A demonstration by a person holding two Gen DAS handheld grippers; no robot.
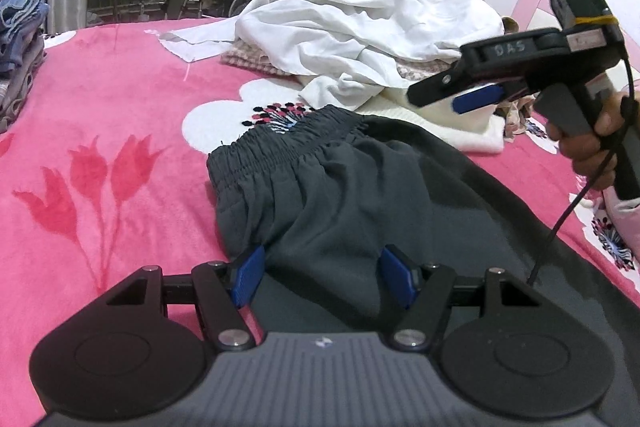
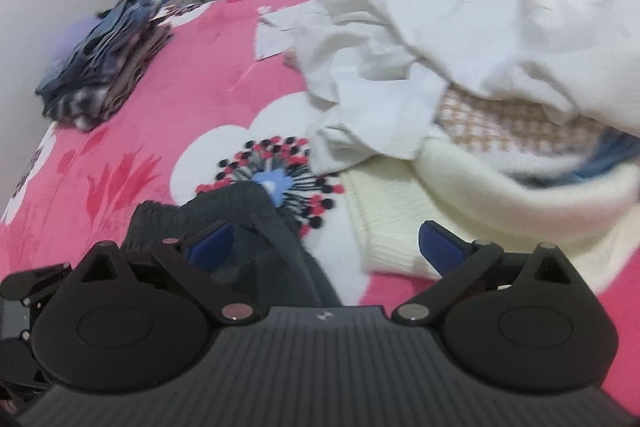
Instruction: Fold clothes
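Dark grey shorts, gathered elastic waistband, flat on pink bed. Waistband far end, long axis toward camera. Left hand-held gripper spread over fabric; right hand-held gripper spread, pinching nothing.

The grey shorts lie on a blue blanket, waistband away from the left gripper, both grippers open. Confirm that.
Not quite: the blanket is pink with a flower pattern, not blue, as the left wrist view shows. The rest holds: the grey shorts lie with the waistband on the far side from the left gripper, and the right gripper is open too.
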